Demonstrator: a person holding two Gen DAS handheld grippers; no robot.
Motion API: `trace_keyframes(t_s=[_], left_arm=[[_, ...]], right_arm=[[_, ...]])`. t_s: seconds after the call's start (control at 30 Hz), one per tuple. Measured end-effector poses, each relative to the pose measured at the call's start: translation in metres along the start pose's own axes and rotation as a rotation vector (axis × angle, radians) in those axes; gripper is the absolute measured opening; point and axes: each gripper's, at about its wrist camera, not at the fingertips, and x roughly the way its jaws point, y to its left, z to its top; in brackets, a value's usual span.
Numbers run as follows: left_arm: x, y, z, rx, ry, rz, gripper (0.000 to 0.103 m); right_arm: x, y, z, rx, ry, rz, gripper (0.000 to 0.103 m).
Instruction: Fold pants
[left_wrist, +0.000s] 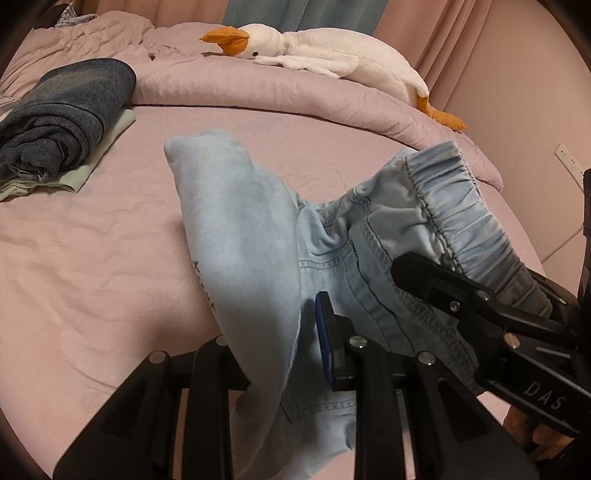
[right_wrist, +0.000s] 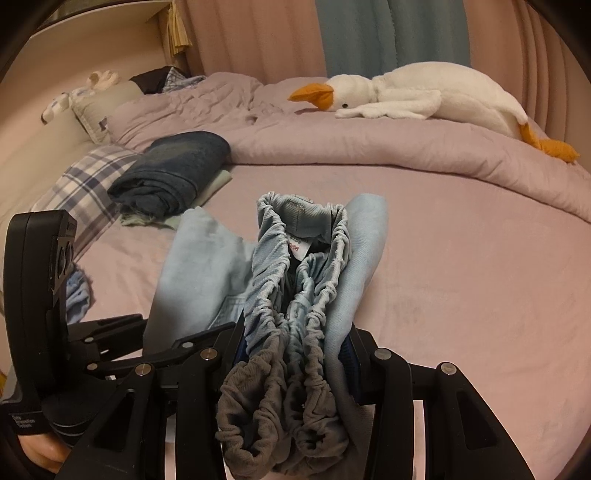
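Observation:
Light blue pants (left_wrist: 258, 236) with an elastic waistband (left_wrist: 454, 206) hang bunched over the pink bed sheet (left_wrist: 92, 258). My left gripper (left_wrist: 280, 354) is shut on a fold of the pant fabric near a pocket seam. My right gripper (right_wrist: 295, 354) is shut on the gathered waistband (right_wrist: 295, 266), whose white label shows inside. In the left wrist view the right gripper (left_wrist: 436, 284) reaches in from the right, clamped on the waistband. In the right wrist view the left gripper (right_wrist: 147, 332) sits at the lower left, close beside.
Folded dark denim (left_wrist: 62, 114) lies on a pale green garment at the far left. A white plush goose (left_wrist: 321, 51) rests on the rolled pink duvet (left_wrist: 258, 88) behind. A plaid pillow (right_wrist: 81, 188) lies at the left. Curtains hang behind the bed.

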Motion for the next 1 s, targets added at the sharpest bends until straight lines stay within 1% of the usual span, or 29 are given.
trace_keyframes(t_s=[0.17, 0.3, 0.5, 0.53, 0.6, 0.63, 0.67, 0.7, 0.77, 0.8, 0.97, 1.0], left_arm=[[0.004, 0.005, 0.001, 0.000, 0.009, 0.010, 0.024], [0.007, 0.011, 0.000, -0.006, 0.013, 0.025, 0.023], [0.010, 0.018, -0.003, -0.011, 0.021, 0.055, 0.024], [0.010, 0.019, -0.004, -0.012, 0.021, 0.061, 0.027], [0.011, 0.021, -0.005, -0.010, 0.025, 0.073, 0.029], [0.011, 0.022, -0.005, -0.008, 0.027, 0.081, 0.033], [0.012, 0.023, -0.007, -0.004, 0.029, 0.097, 0.039], [0.013, 0.025, -0.008, -0.001, 0.030, 0.111, 0.042], [0.015, 0.028, -0.010, -0.001, 0.036, 0.130, 0.050], [0.017, 0.031, -0.012, -0.007, 0.041, 0.132, 0.051], [0.017, 0.036, -0.017, -0.004, 0.041, 0.156, 0.064], [0.017, 0.037, -0.018, -0.002, 0.040, 0.160, 0.065]], right_arm=[[0.005, -0.011, -0.001, 0.037, 0.015, 0.014, 0.044], [0.011, -0.026, -0.003, 0.097, 0.038, 0.025, 0.044], [0.018, -0.044, -0.009, 0.158, 0.076, 0.020, 0.044], [0.019, -0.047, -0.010, 0.169, 0.080, 0.018, 0.044], [0.022, -0.052, -0.012, 0.182, 0.087, 0.011, 0.044], [0.023, -0.054, -0.013, 0.192, 0.093, 0.003, 0.044], [0.023, -0.055, -0.014, 0.199, 0.099, -0.002, 0.044], [0.024, -0.057, -0.015, 0.205, 0.104, -0.006, 0.044], [0.026, -0.061, -0.017, 0.213, 0.112, -0.027, 0.048], [0.026, -0.063, -0.019, 0.218, 0.116, -0.034, 0.049], [0.029, -0.072, -0.026, 0.243, 0.131, -0.039, 0.054], [0.029, -0.073, -0.027, 0.241, 0.131, -0.039, 0.055]])
